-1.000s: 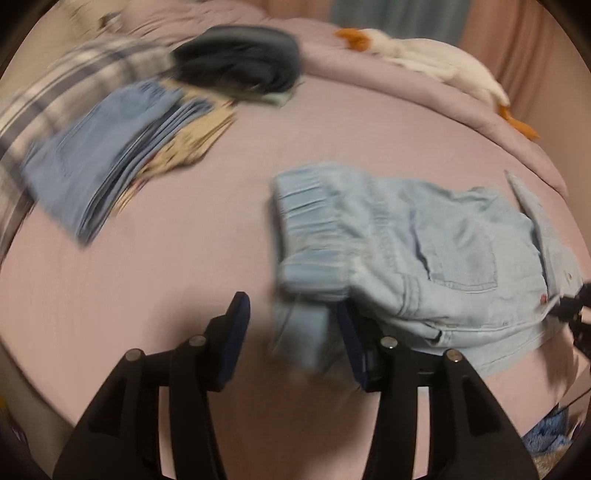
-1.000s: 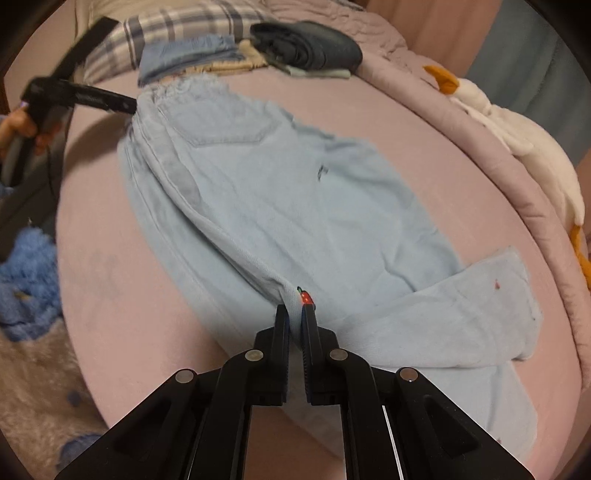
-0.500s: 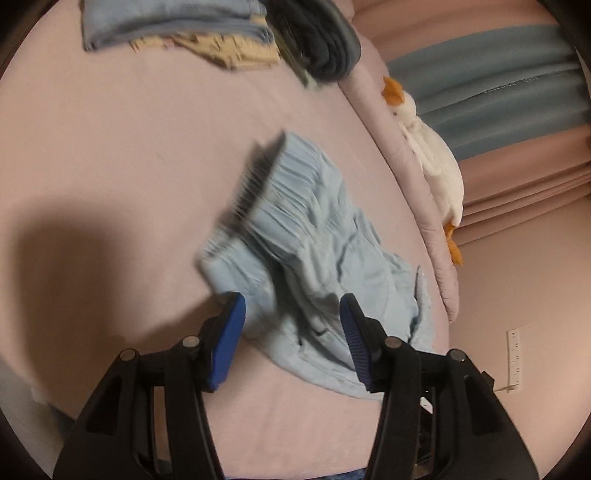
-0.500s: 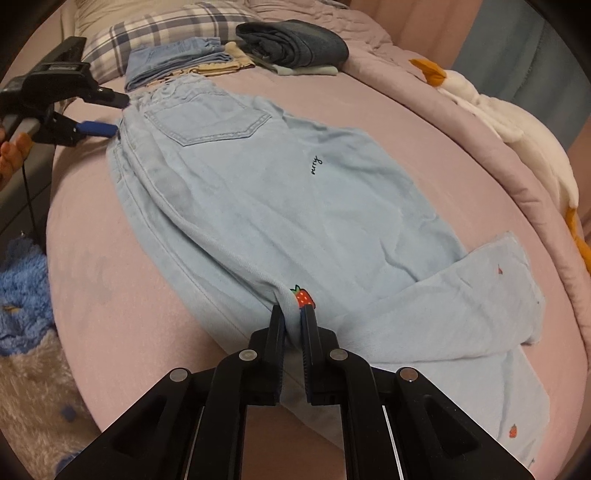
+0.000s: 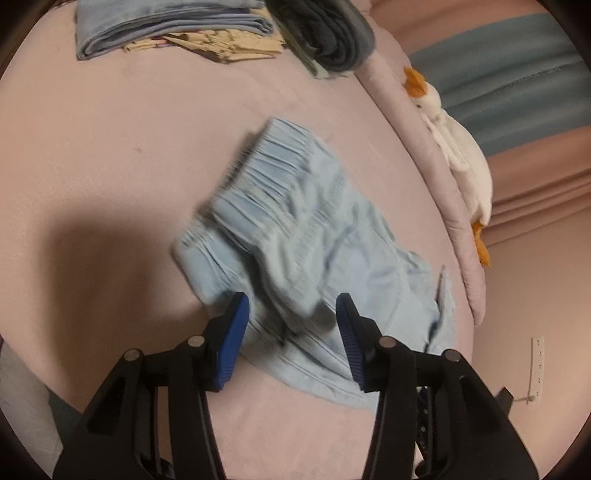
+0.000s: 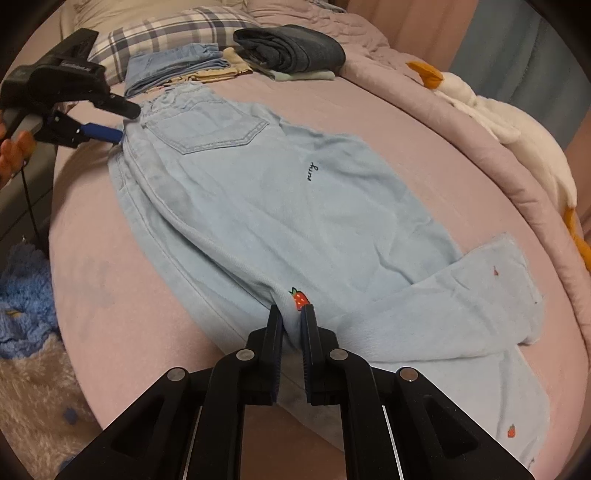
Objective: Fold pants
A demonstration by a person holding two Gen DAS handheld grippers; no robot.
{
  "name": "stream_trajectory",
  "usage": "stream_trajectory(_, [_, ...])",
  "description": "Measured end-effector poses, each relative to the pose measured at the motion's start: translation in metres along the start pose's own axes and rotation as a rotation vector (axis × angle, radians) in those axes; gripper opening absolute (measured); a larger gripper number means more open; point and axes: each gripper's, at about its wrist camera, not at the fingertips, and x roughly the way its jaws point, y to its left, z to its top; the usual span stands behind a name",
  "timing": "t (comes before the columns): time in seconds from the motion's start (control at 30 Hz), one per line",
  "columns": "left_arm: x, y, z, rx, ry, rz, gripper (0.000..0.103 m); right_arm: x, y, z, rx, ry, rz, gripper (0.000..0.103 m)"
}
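Light blue jeans lie along the pink bed, waistband far left, legs near right, one leg end folded across. My right gripper is shut on a pinch of the fabric's near edge, just below a red strawberry patch. My left gripper is open, its blue pads straddling the gathered waistband of the jeans. In the right wrist view that left gripper sits at the waistband corner, held by a hand.
Folded light denim, beige cloth and dark jeans are stacked at the bed's far end beside a plaid pillow. A white goose plush lies along the right quilt edge. A blue fluffy rug shows off the bed's left edge.
The left wrist view has swung and closed in on the waistband, which now lies between its open pads. The right gripper stays shut on the same fabric; the jeans lie flatter.
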Motion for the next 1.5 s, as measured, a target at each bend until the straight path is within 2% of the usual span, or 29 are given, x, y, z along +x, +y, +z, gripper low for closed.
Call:
stream_trajectory(0.1, [0.010, -0.008, -0.002, 0.023, 0.032, -0.042, 0.048, 0.002, 0.000, 0.000, 0.004, 0.006, 0.002, 0.007])
stream_trajectory(0.27, [0.034, -0.004, 0.005, -0.007, 0.060, -0.011, 0.047, 0.003, 0.001, 0.000, 0.007, 0.009, 0.003, 0.007])
stream_trajectory(0.33, [0.036, -0.002, 0.008, -0.019, 0.050, -0.015, 0.044, 0.004, -0.001, 0.000, 0.013, 0.010, 0.012, 0.007])
stream_trajectory(0.4, [0.036, -0.004, 0.011, -0.006, 0.033, 0.002, 0.029, 0.005, -0.001, 0.001, 0.015, 0.009, 0.014, 0.007])
stream_trajectory(0.43, [0.036, -0.005, 0.012, 0.005, 0.026, 0.018, 0.026, 0.005, -0.001, 0.001, 0.011, 0.009, 0.012, 0.007])
stream_trajectory(0.6, [0.030, -0.012, 0.010, 0.049, -0.005, 0.061, 0.019, -0.001, 0.001, 0.003, -0.009, -0.009, 0.002, 0.007])
stream_trajectory(1.07, [0.013, -0.028, 0.000, 0.129, -0.034, 0.040, 0.018, -0.033, -0.001, 0.002, -0.035, -0.068, -0.025, 0.007])
stream_trajectory(1.33, [0.031, -0.015, -0.005, 0.147, 0.002, 0.100, 0.019, -0.011, 0.008, -0.002, -0.073, -0.003, -0.030, 0.007])
stream_trajectory(1.5, [0.034, -0.011, -0.002, 0.156, 0.012, 0.092, 0.019, -0.013, 0.007, -0.001, -0.068, -0.008, -0.027, 0.007])
